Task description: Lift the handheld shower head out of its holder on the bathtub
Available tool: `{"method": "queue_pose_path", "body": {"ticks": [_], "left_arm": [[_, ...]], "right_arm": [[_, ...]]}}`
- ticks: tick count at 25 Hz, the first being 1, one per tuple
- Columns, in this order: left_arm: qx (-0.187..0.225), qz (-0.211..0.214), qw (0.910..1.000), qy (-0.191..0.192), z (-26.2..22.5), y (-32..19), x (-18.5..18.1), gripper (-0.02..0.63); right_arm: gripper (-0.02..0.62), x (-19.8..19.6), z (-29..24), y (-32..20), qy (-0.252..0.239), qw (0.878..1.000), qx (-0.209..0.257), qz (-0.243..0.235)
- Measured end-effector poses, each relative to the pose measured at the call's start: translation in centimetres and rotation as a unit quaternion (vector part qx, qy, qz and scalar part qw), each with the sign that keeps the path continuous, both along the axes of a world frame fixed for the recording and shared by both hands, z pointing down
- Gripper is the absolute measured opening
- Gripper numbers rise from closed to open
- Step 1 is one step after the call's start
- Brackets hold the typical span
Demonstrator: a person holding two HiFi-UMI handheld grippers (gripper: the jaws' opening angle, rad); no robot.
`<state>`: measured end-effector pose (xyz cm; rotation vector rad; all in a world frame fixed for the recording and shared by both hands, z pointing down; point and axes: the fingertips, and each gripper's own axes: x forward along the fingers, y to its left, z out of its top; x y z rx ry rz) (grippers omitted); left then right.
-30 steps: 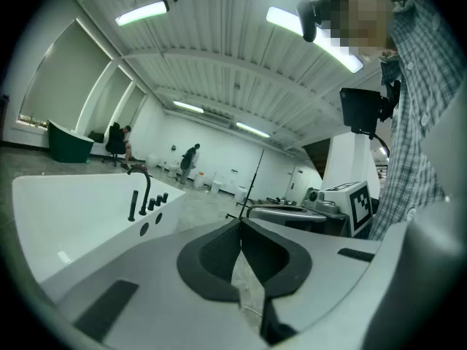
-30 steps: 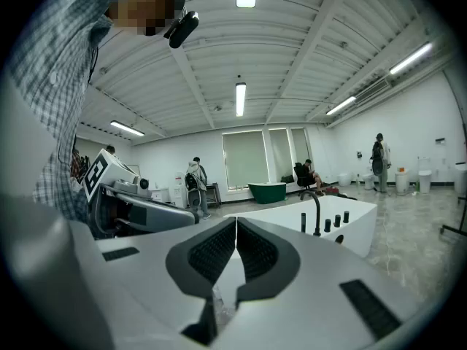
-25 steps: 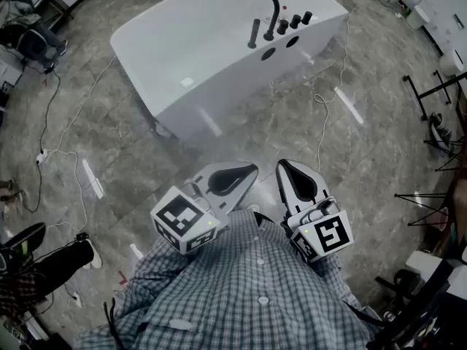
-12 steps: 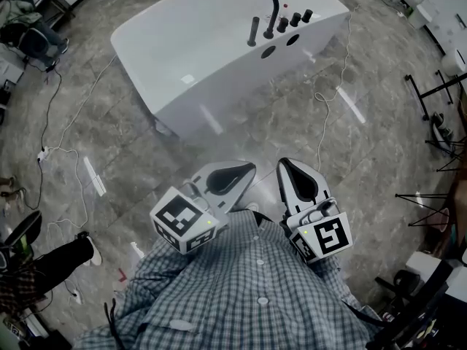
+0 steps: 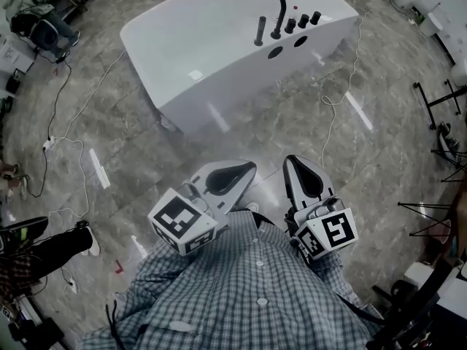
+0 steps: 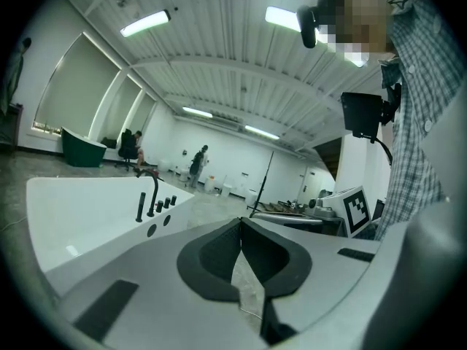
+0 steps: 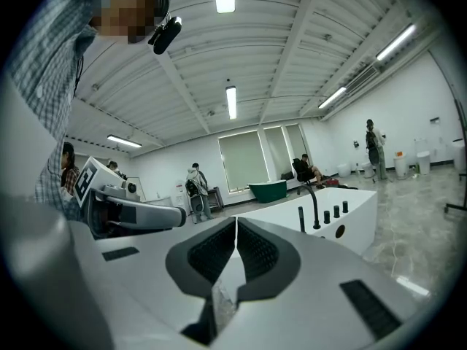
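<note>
The white bathtub (image 5: 219,57) stands on the marble floor, well ahead of me. On its deck the black handheld shower head (image 5: 260,31) stands upright in its holder, beside the arched black faucet (image 5: 275,6) and three knobs (image 5: 303,20). My left gripper (image 5: 250,168) and right gripper (image 5: 290,160) hang close to my checked shirt, far short of the tub, both shut and holding nothing. In the left gripper view the shower head (image 6: 140,207) is far off to the left of the jaws. In the right gripper view the shower head (image 7: 300,219) is to the right of the jaws.
White cables (image 5: 332,100) trail over the floor right of the tub, and more cables (image 5: 66,144) lie at the left. Black stands (image 5: 438,100) fill the right edge. A person's leg (image 5: 51,250) is at lower left. People and a green tub (image 7: 270,190) are far off.
In the head view the tub has shifted slightly right and up. The right gripper has moved a little. Both grippers stay shut and empty. The leg at lower left has shifted.
</note>
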<state>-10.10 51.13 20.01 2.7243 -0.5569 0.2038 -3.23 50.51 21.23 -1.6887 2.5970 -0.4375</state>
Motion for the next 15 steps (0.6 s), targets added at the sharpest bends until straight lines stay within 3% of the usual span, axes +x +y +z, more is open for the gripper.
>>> {"method": "queue_pose_path", "body": {"ticks": [15], "left_arm": [[0.005,-0.032,0.9994,0.012,0.7,1.7,2.1,0.011]], "right_arm": [[0.02,2.8,0.8,2.4,0.024,1.0,0.001,-0.017]]}}
